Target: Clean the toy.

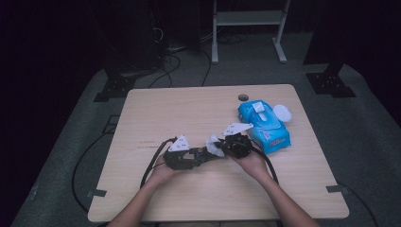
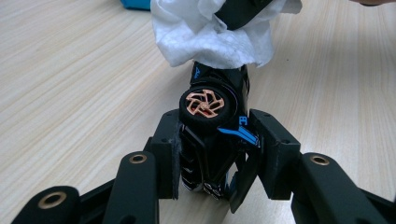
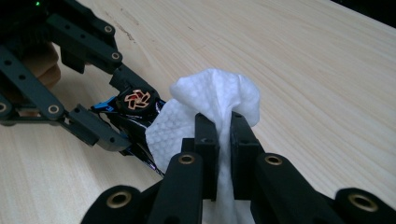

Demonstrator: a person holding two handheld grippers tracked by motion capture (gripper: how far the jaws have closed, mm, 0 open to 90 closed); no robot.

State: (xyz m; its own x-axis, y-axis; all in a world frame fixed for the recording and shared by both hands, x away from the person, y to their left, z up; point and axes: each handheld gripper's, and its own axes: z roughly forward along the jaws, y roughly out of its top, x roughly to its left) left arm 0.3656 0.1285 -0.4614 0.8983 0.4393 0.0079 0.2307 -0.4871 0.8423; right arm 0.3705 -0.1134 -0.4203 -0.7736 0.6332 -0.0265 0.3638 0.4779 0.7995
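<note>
My left gripper [image 2: 215, 154] is shut on a small black toy car [image 2: 215, 116] with copper wheels and blue trim, held above the table near its front middle. My right gripper [image 3: 223, 133] is shut on a white wet wipe [image 3: 219, 102], whose bunched cloth lies against the far end of the car [image 3: 135, 116]. In the high view the left gripper [image 1: 201, 153] and the right gripper [image 1: 223, 146] meet tip to tip, with the wipe [image 1: 213, 145] between them. The wipe [image 2: 210, 32] hides the car's far end.
A blue pack of wet wipes [image 1: 264, 125] lies on the wooden table [image 1: 189, 109] just right of my right hand, with a round white lid [image 1: 282, 112] beside it. A cable hole [image 1: 243, 97] sits near the far edge. Cables trail off the table's left side.
</note>
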